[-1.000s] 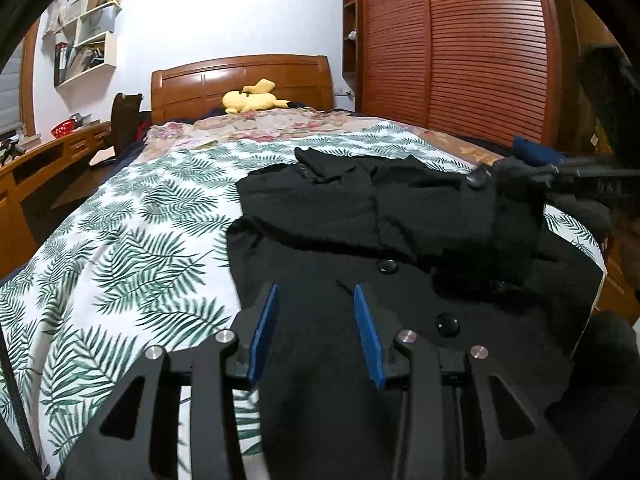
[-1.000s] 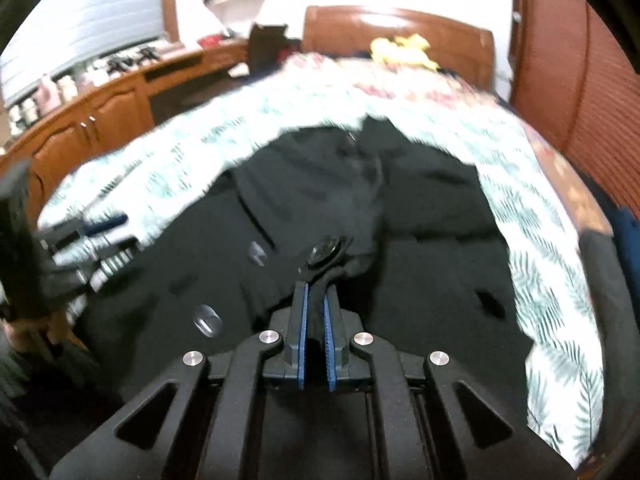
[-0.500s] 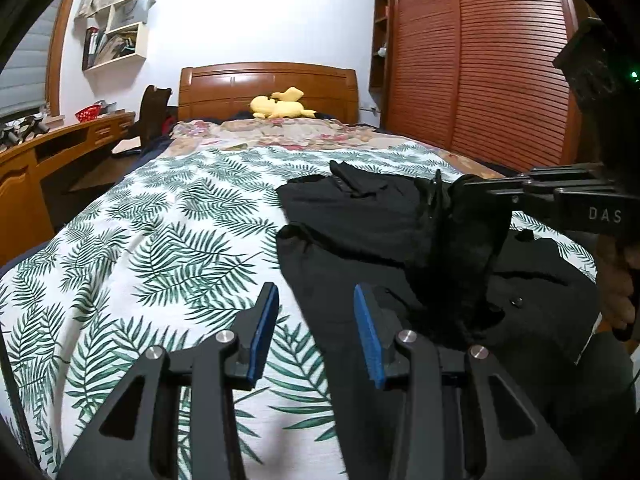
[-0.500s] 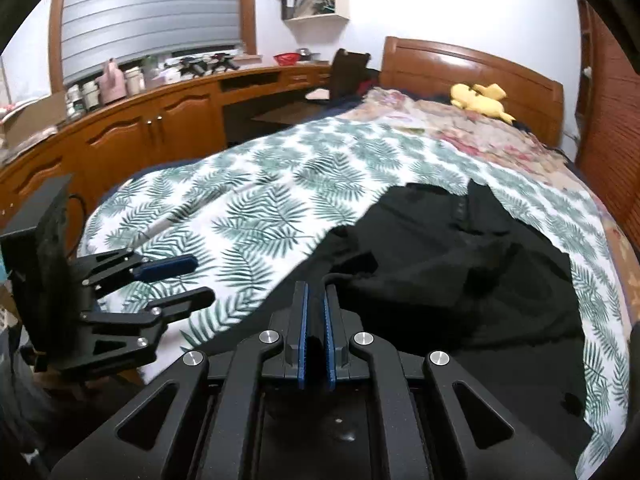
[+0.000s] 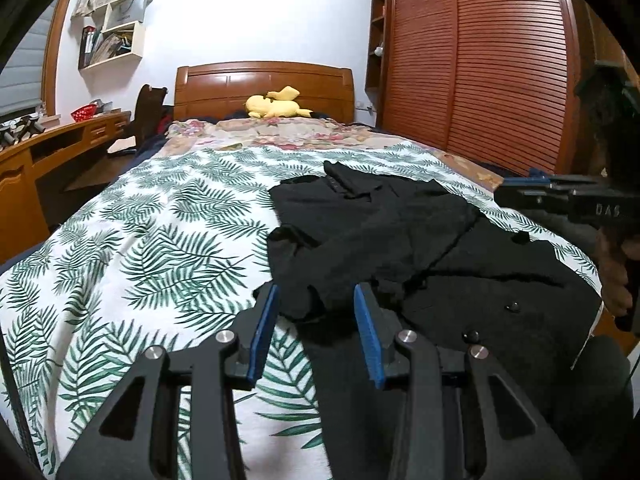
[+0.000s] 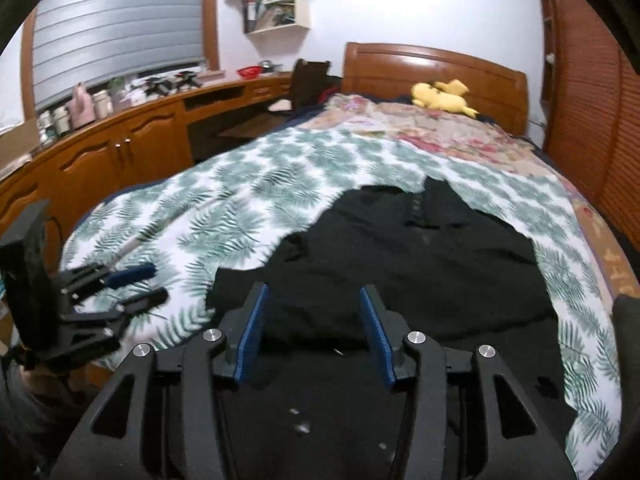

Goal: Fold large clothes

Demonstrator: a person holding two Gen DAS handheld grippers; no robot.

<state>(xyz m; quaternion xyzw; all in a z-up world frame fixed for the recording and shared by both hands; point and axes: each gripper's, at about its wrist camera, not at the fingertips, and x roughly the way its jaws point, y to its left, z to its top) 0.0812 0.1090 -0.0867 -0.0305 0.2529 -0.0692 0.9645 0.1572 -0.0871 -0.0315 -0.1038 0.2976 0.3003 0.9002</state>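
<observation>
A black buttoned coat (image 5: 420, 240) lies folded over on the leaf-print bedspread (image 5: 160, 240), toward the bed's right side. My left gripper (image 5: 316, 288) hovers open over the coat's near left edge, with nothing pinched between its blue pads. In the same view my right gripper (image 5: 532, 190) hangs above the coat's right side. In the right wrist view the coat (image 6: 420, 272) spreads below my right gripper (image 6: 314, 288), whose jaws are opening and stand clear of the cloth. My left gripper (image 6: 136, 284) shows at the far left, open over the bedspread.
A yellow plush toy (image 5: 276, 106) rests by the wooden headboard (image 5: 264, 84). A long wooden desk with cabinets (image 6: 120, 152) runs along the bed's left side, with a chair (image 6: 308, 84) at it. Slatted wardrobe doors (image 5: 480, 72) line the right side.
The right gripper held up a fold of the black coat, carried it across, then opened and let it go. The fold now lies flat on the coat. The left gripper stayed open.
</observation>
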